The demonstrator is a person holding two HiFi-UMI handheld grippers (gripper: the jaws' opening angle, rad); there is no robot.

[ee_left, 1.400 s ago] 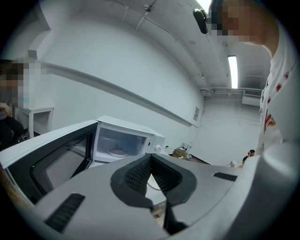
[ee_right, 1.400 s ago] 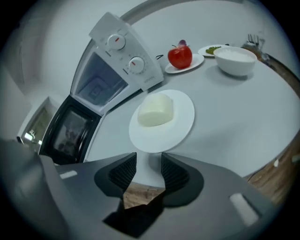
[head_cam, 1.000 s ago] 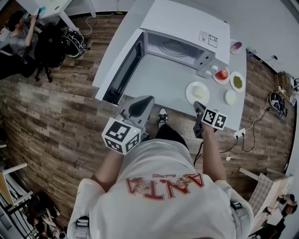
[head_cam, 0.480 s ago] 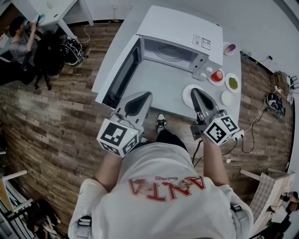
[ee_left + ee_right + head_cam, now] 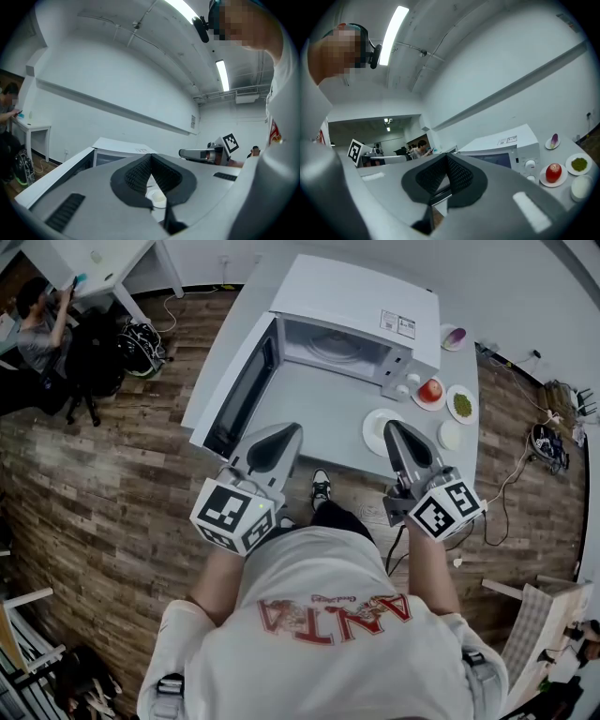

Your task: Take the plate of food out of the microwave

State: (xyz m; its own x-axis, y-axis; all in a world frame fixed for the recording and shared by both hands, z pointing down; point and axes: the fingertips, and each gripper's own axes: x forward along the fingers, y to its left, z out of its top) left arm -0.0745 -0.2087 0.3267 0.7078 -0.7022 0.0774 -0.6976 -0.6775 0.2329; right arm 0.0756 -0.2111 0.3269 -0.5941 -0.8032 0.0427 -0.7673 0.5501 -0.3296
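The white microwave (image 5: 361,306) stands at the back of the grey table (image 5: 323,418), its door (image 5: 242,388) swung open to the left. Only the glass turntable (image 5: 339,345) shows in the cavity. The white plate of pale food (image 5: 373,432) sits on the table in front of the control panel, partly hidden by my right gripper (image 5: 392,427). That gripper is shut and empty, held high over the table's near edge. My left gripper (image 5: 291,430) is level with it to the left, shut on nothing. In the left gripper view the plate (image 5: 157,199) peeks out below the closed tips.
Right of the microwave stand a plate with a red apple (image 5: 430,390), a plate of green food (image 5: 462,404), a white bowl (image 5: 450,435) and a small dish with something purple (image 5: 454,336). A person (image 5: 37,315) sits at a desk far left. Cables lie on the floor at right.
Both grippers have risen toward the head camera. The right one came up much further from the table's near edge and rolled, so its marker cube now faces up.
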